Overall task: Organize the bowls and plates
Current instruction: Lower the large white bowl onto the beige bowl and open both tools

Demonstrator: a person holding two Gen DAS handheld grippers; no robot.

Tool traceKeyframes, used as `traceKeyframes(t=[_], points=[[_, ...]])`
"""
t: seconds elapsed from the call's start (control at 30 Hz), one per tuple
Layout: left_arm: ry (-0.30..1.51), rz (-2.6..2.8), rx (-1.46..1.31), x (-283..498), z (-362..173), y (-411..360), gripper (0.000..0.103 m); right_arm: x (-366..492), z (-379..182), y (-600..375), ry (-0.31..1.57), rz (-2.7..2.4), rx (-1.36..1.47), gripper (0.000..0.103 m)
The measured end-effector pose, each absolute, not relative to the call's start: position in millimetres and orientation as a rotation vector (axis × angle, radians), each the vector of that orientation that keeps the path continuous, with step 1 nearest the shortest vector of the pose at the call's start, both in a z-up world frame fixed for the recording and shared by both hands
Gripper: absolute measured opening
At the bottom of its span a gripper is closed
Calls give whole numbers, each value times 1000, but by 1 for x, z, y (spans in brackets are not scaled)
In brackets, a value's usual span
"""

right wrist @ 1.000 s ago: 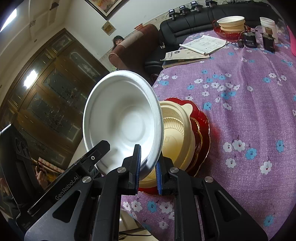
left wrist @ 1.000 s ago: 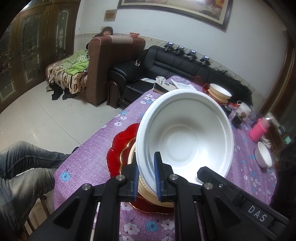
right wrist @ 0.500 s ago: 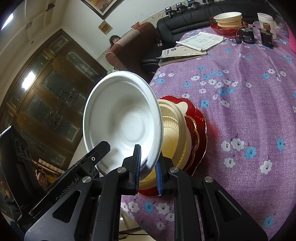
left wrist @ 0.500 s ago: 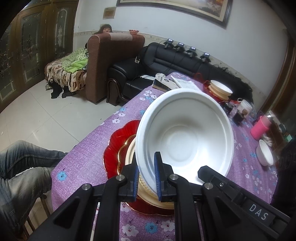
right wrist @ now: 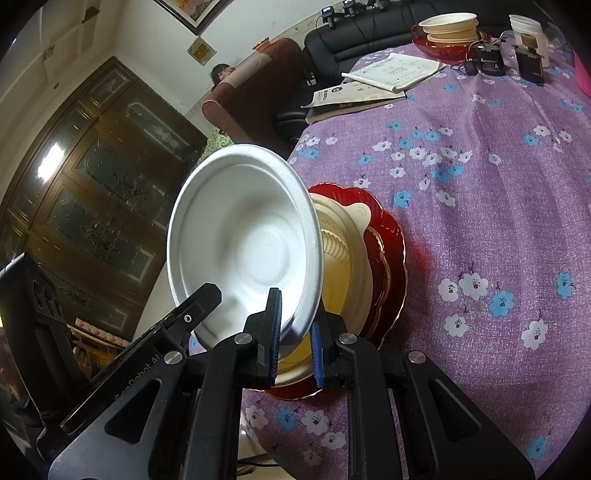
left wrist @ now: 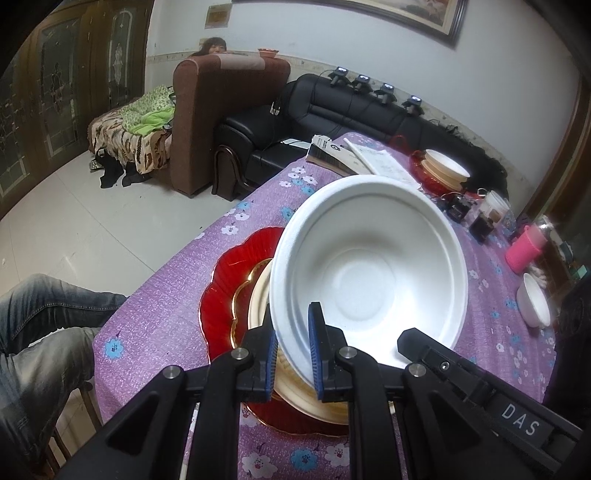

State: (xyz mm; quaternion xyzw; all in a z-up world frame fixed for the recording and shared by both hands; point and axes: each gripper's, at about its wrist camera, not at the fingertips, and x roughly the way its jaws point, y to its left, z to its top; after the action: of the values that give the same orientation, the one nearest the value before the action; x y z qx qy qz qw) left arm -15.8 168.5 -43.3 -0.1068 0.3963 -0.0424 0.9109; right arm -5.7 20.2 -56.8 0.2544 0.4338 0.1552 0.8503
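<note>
A white foam bowl (left wrist: pixel 369 266) hangs tilted, its hollow facing the cameras, just above a stack on the purple flowered tablecloth. My left gripper (left wrist: pixel 293 350) is shut on its near rim. My right gripper (right wrist: pixel 295 332) is shut on the rim a little further along. Each gripper shows in the other's view as a black arm beside the white bowl (right wrist: pixel 251 240). Under the bowl a cream bowl and plate (left wrist: pixel 258 299) rest on a red scalloped plate (left wrist: pixel 229 288) with gold trim. The same red plate (right wrist: pixel 391 251) shows in the right wrist view.
Another stack of cream bowls on a red plate (right wrist: pixel 448 26) stands at the table's far end, near booklets (right wrist: pixel 369 85) and small black devices (right wrist: pixel 487 59). A pink cup (left wrist: pixel 524 247) and a small white bowl (left wrist: pixel 533 306) sit right. A person's jeans-clad legs (left wrist: pixel 44 325) are left of the table.
</note>
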Motion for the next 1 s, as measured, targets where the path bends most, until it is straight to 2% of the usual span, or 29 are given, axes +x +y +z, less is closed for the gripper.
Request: traceKeyframes(t=[0.4, 0.63, 1.0], points=[[814, -10, -151, -14, -43, 167, 17, -6, -53, 5, 880, 290, 552, 14], [779, 51, -76, -20, -38, 166, 30, -6, -53, -1, 871, 291, 566, 14], [734, 73, -68, -25, -21, 161, 31, -12, -42, -23, 825, 276, 608, 14]])
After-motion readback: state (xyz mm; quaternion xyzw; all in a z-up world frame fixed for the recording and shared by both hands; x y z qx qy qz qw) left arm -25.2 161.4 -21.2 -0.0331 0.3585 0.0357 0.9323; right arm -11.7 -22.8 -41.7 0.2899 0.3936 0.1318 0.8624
